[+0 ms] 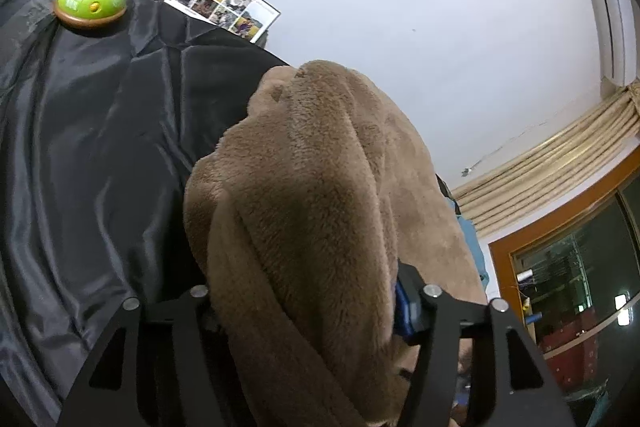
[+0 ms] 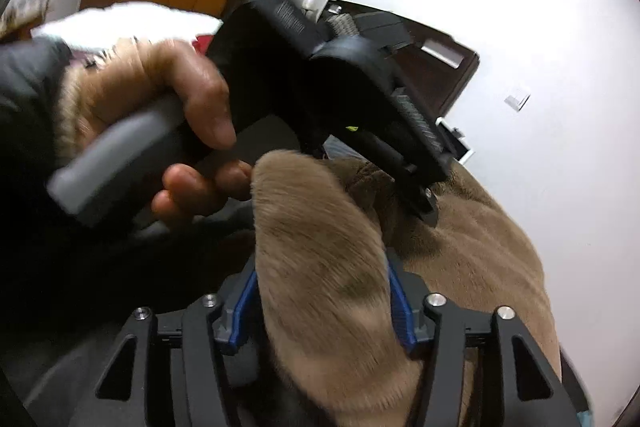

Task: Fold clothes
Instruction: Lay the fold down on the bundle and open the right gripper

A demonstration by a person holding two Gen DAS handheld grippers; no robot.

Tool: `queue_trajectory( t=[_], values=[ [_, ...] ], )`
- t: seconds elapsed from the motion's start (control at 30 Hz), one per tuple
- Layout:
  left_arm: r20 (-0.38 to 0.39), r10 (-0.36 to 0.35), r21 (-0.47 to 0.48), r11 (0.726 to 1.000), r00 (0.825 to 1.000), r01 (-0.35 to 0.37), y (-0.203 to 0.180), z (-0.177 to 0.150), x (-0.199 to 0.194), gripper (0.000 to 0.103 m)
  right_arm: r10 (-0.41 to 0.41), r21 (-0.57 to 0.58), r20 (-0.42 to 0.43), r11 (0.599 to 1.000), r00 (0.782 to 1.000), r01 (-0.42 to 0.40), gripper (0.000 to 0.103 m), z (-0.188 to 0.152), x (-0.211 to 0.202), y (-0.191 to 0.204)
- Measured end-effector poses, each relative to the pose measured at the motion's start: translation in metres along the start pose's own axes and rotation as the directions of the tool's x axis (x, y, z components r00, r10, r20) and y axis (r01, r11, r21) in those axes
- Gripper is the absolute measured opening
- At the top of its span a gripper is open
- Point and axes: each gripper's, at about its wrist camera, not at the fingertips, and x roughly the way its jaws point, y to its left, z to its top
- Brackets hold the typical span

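a black satiny cloth (image 1: 92,131) covers the desk and fills the left wrist view from 7 to 11 o'clock. on it, reaching from the centre down to 6 o'clock, lies a bunched brown fleece garment (image 1: 320,187), thick and folded on itself, its far end rising toward 12 o'clock. the left claw (image 1: 304,311) stands partly spread with a fold of the fleece lying between its fingers; whether the pads press on it i cannot tell. in the right wrist view the same fleece runs from 6 o'clock up to the centre, passing between the blue pads (image 2: 400,311) of the right claw (image 2: 320,311), which is also partly spread, and i cannot tell if it grips. at 9 o'clock there a hand (image 2: 176,107) clasps the grey handle of the left claw's body. at 11 o'clock in the left view sits a green round toy (image 1: 91,3) on the cloth, with a photo sheet (image 1: 222,3) just beyond it.
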Motion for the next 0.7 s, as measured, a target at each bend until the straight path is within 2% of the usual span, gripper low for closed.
queue_trajectory(
  t=[0.07,0.1,0.17,0.2,0.33,0.43,0.53,0.7],
  values=[
    [0.012,0.026,-0.012,1.0,1.0,-0.026,0.002,-0.003,-0.007,0.072,0.015,0.041,0.032,0.999,0.999,-0.016,0.07,-0.006,-0.021,-0.011],
    [0.021,0.061,-0.02,0.998,0.998,-0.061,0.003,-0.006,-0.011,0.083,0.012,0.062,0.049,0.998,0.999,-0.015,0.076,-0.011,-0.032,-0.018],
    [0.042,0.126,-0.037,0.992,0.991,-0.125,0.007,-0.012,-0.021,0.086,-0.002,0.099,0.079,0.995,0.997,-0.006,0.079,-0.02,-0.056,-0.024],
    [0.048,0.126,-0.05,0.991,0.991,-0.124,0.009,-0.016,-0.028,0.086,-0.022,0.111,0.078,0.994,0.997,0.013,0.079,-0.027,-0.056,-0.044],
    [0.098,0.123,-0.083,0.99,0.987,-0.115,0.006,-0.034,-0.058,0.086,-0.134,0.15,0.0,0.98,0.991,0.133,0.079,-0.047,-0.081,-0.065],
    [0.157,0.102,-0.064,0.994,0.982,-0.093,-0.012,-0.049,-0.083,0.086,-0.161,0.211,-0.063,0.962,0.985,0.171,0.079,-0.061,-0.083,-0.096],
    [0.2,0.049,0.001,0.999,0.979,-0.05,-0.045,-0.063,-0.098,0.086,-0.134,0.312,-0.111,0.936,0.985,0.162,0.079,-0.079,-0.076,-0.116],
    [0.178,-0.012,0.129,0.992,0.984,-0.011,-0.098,-0.08,-0.078,0.088,-0.04,0.436,-0.107,0.896,0.993,0.084,0.079,-0.077,-0.066,-0.135]
  ],
)
